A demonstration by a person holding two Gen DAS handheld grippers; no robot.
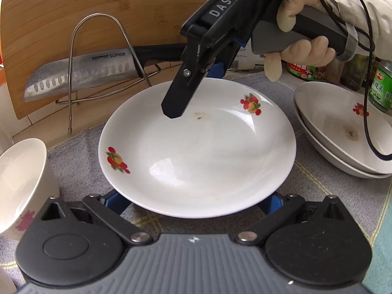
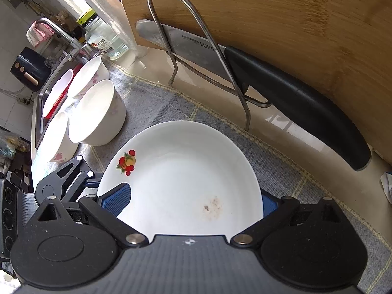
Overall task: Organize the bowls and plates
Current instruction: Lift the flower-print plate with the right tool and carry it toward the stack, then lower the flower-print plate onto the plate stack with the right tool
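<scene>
A white plate point(image 1: 196, 152) with small fruit pictures is seen in the middle, resting on a grey cloth point(image 1: 78, 152) that is spread on the counter point(image 2: 208, 93). The left tool point(image 1: 193, 203) is held wide open at the near edge of the plate, with one blue pad on each side of the rim; nothing is gripped by it. The right tool point(image 1: 186, 93) is held by a gloved hand point(image 1: 303, 46) and is pointed down over the far part of the plate. In the right wrist view, the right tool point(image 2: 193, 201) is also spread wide, with the plate edge lying between its blue pads point(image 2: 117, 199); it cannot be told if the pads are touching the plate. A small brown mark point(image 2: 212, 207) is seen on the plate. Two more plates point(image 1: 343, 132) are stacked to the right, one inside the other. Three white bowls point(image 2: 98, 112) are set close together on the cloth to the left, near a sink point(image 2: 41, 103). Behind the plate, a wooden board point(image 1: 98, 12) is stood up, and a big knife point(image 1: 80, 73) is held in a wire rack point(image 1: 98, 39) in front of it. Some jars point(image 1: 379, 88) are seen at the far right.
</scene>
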